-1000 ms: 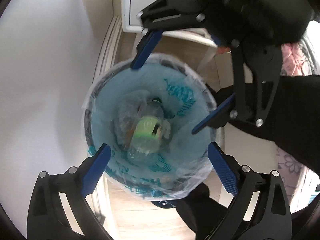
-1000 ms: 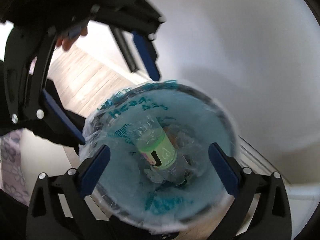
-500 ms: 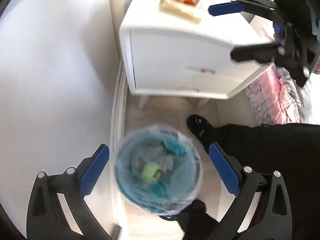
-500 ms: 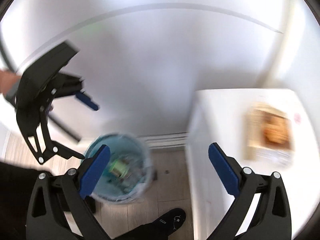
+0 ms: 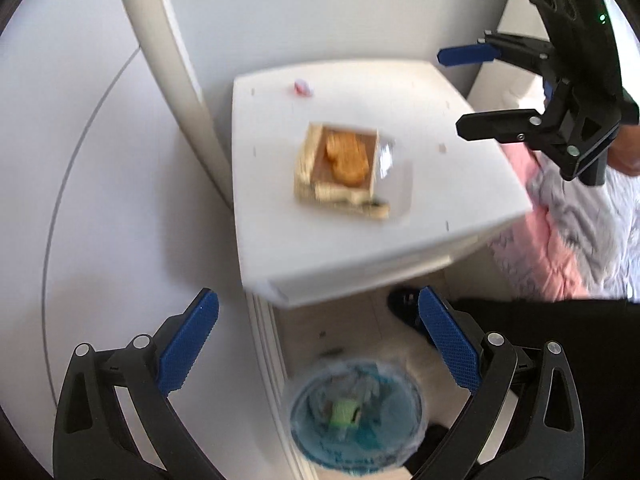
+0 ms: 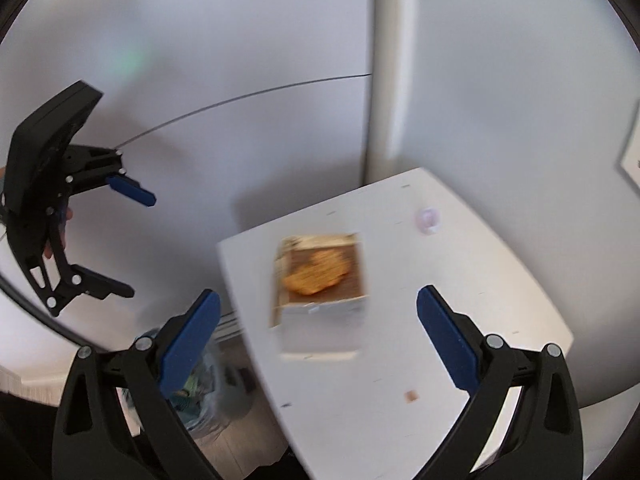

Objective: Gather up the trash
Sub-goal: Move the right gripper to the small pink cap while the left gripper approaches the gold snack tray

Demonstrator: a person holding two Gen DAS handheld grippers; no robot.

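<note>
Your white nightstand (image 5: 360, 224) carries an open snack box (image 5: 340, 164) mid-top, a small pink scrap (image 5: 303, 87) near the wall.

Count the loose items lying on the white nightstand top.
3: an open food box near the middle, a small pink-white piece toward the wall, and a tiny brown scrap near the front edge. Motion blur may hide others.

1. left gripper (image 5: 318, 342): jaws spread wide, nothing between the blue pads (image 5: 188, 346), pointing downward
2. same unit seen from the right wrist cam (image 6: 132, 244): held up in the air at frame left, fingers splayed apart, bare fingers of the holding hand (image 6: 60, 228) just visible behind the body
3. right gripper (image 6: 318, 340): jaws wide apart, empty
4. from the left wrist cam (image 5: 452, 90) it sits upper right, fingers pointing left, holding hand (image 5: 628, 152) partly visible at the edge
</note>
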